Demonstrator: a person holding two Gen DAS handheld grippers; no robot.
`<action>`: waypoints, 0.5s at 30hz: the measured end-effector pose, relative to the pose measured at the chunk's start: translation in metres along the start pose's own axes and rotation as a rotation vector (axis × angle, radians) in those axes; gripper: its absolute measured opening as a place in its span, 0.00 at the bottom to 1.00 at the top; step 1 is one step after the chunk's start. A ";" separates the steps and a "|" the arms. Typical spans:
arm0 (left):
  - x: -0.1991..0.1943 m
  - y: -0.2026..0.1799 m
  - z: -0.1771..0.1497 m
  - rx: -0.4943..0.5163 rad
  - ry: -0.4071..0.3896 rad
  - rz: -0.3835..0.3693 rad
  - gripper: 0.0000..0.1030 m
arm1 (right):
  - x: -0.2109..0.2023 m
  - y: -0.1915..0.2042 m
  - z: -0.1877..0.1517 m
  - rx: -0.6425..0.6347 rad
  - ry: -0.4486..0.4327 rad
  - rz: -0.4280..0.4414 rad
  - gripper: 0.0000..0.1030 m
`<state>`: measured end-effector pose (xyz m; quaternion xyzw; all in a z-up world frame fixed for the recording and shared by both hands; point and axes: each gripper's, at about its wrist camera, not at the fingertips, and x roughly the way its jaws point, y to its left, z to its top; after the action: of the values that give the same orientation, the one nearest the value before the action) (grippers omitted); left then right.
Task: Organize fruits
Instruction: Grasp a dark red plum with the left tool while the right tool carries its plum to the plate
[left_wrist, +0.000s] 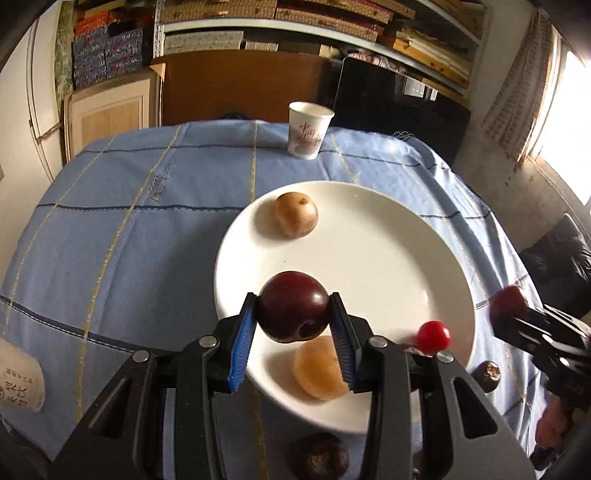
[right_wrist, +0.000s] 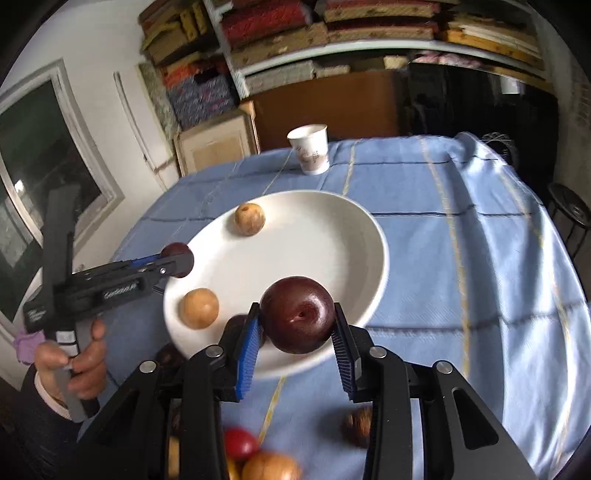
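A blue checked tablecloth (left_wrist: 129, 240) covers the table, with a white plate (left_wrist: 388, 258) in the middle and a paper cup (left_wrist: 308, 129) beyond it. Two tan round fruits (left_wrist: 295, 214) lie on the plate, well apart. The left gripper (left_wrist: 293, 317) is clamped on a dark plum (left_wrist: 291, 310) above the plate's near rim; the right gripper (right_wrist: 297, 325) is likewise clamped on a second plum (right_wrist: 299, 319). A cherry tomato (left_wrist: 433, 336) sits by the rim

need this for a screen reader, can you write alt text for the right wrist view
The right gripper holds a dark red plum above the near rim of a white plate carrying two tan fruits. At left, the left gripper holds another plum over a blue checked tablecloth.
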<state>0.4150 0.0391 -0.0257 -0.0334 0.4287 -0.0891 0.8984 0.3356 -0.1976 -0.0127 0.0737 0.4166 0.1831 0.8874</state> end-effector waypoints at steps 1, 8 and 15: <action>0.003 0.001 0.001 -0.002 0.014 0.006 0.41 | 0.009 -0.001 0.002 0.008 0.011 -0.002 0.37; -0.051 -0.002 -0.010 0.037 -0.114 0.031 0.91 | -0.002 -0.005 -0.003 0.052 -0.074 0.037 0.56; -0.112 0.001 -0.087 -0.018 -0.187 -0.001 0.96 | -0.060 -0.035 -0.062 0.059 -0.320 -0.112 0.66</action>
<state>0.2787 0.0629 0.0047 -0.0499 0.3436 -0.0821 0.9342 0.2624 -0.2541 -0.0199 0.1046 0.2788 0.1067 0.9487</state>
